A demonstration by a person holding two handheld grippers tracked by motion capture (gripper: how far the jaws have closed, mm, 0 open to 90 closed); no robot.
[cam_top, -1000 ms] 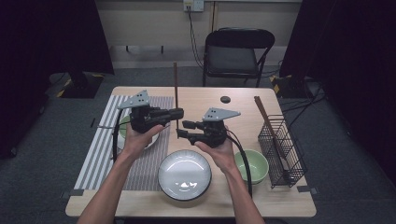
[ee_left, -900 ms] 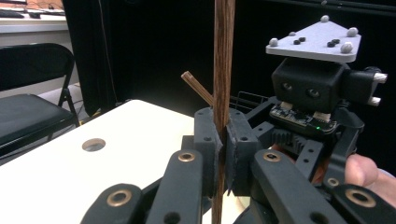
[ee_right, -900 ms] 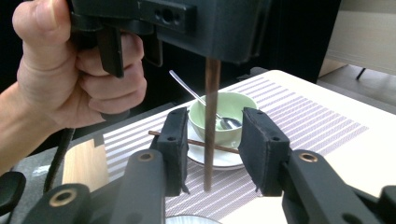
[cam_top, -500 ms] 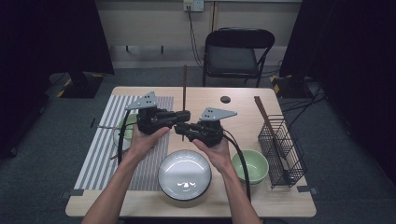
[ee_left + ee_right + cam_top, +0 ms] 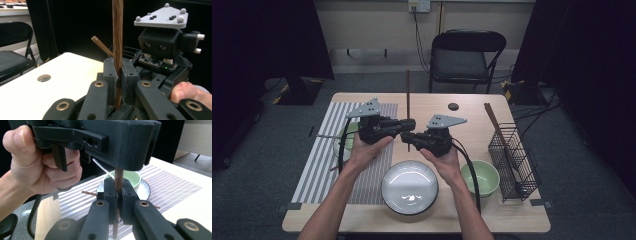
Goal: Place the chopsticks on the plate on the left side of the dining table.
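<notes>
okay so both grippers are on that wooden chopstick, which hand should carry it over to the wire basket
Probably the right. The right gripper is clamped on the chopstick, its jaws having just been closing, and sits nearer the wire basket, where another chopstick already leans. The left gripper would have to cross over it.

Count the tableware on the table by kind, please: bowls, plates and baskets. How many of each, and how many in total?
Green bowls: 2 (right bowl, left bowl)
Plates: 2 (large plate, saucer under the left bowl)
Wire baskets: 1 (wire basket)
Total: 5
</notes>
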